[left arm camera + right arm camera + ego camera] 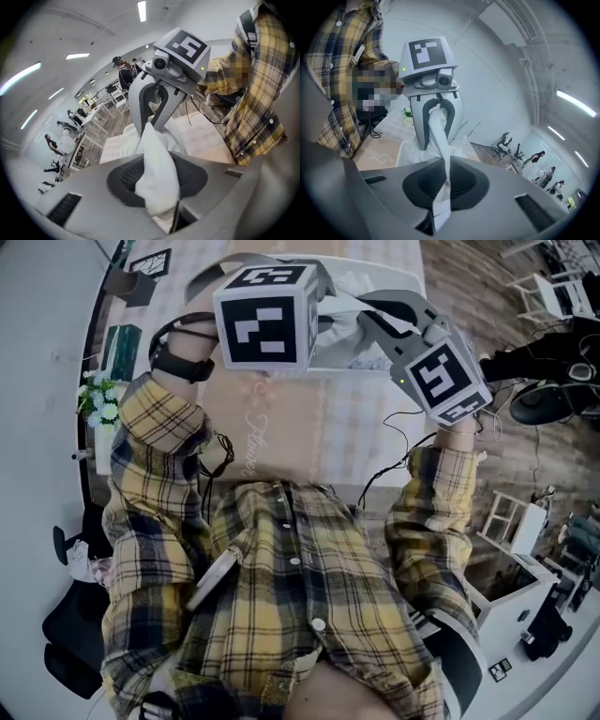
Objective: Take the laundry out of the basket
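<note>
A white garment (349, 298) hangs stretched between my two grippers above the pale covered table (309, 418). In the head view my left gripper (330, 298) sits behind its big marker cube, and my right gripper (370, 320) faces it from the right. The left gripper view shows a thick fold of the white cloth (157, 164) pinched in my left gripper (159, 187), running across to the right gripper (152, 122). A narrow twisted strip of the cloth (440, 140) is clamped in my right gripper (443, 187) and leads to the left gripper (435, 105). More white cloth lies bunched below.
Black cables (394, 442) trail over the table's right edge. A small plant (98, 395) stands at the left, by a dark box (136, 282). White frames (511, 517) and black equipment (544, 381) stand on the wooden floor at the right. People stand far off in the room (543, 161).
</note>
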### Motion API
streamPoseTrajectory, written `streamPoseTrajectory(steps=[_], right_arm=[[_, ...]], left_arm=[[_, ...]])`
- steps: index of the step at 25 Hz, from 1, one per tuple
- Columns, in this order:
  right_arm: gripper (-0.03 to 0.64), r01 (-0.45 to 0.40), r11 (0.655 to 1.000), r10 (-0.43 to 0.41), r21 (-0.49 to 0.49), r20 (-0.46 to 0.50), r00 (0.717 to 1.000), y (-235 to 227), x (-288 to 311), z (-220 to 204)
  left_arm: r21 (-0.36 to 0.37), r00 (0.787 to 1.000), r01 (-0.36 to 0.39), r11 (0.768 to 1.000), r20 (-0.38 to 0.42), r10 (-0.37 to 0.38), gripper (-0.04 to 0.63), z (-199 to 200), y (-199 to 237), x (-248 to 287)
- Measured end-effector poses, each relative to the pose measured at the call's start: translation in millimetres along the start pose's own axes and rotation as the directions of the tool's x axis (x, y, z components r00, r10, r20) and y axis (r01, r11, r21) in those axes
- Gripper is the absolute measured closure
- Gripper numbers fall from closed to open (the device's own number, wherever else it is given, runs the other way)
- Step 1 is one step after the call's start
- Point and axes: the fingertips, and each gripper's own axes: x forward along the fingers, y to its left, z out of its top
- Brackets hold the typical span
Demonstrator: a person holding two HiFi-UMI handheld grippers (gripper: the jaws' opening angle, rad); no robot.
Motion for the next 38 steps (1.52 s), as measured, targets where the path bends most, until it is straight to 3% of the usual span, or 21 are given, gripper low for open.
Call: streamPoseTrajectory(steps=[2,8,15,20,30,38], right_arm=[[0.587,0.037,0.999,-0.037,0.012,0.029,0.999,0,-11,14],[0.588,0.106,0.994,-0.109,0.033,0.083,0.991,11,-37,50],[0.588,0.126,0.989,-0.137,0.083,0.143,0.980,29,-52,85],[0.589,0.089,0.990,-0.106,0.107,0.156,0.982,51,-50,108],[0.589,-0.021,0.981,-0.029,0.194,0.249,0.968,100,10,167],[0.589,-0.032,0.974,-0.032,0.225,0.271,0.962,121,65,223]], left_arm=[[0.000,0.999,-0.045,0.999,0.006,0.045,0.448,5,0,-16],[-0.016,0.995,-0.081,0.997,0.058,0.082,0.448,22,-25,-50],[-0.055,0.987,-0.147,0.988,0.061,0.151,0.448,22,-48,-83],[-0.120,0.982,-0.170,0.978,0.066,0.179,0.448,9,-67,-102],[-0.237,0.979,-0.179,0.955,0.055,0.197,0.448,-69,-106,-140],[-0.253,0.979,-0.187,0.949,0.032,0.201,0.448,-139,-117,-178]])
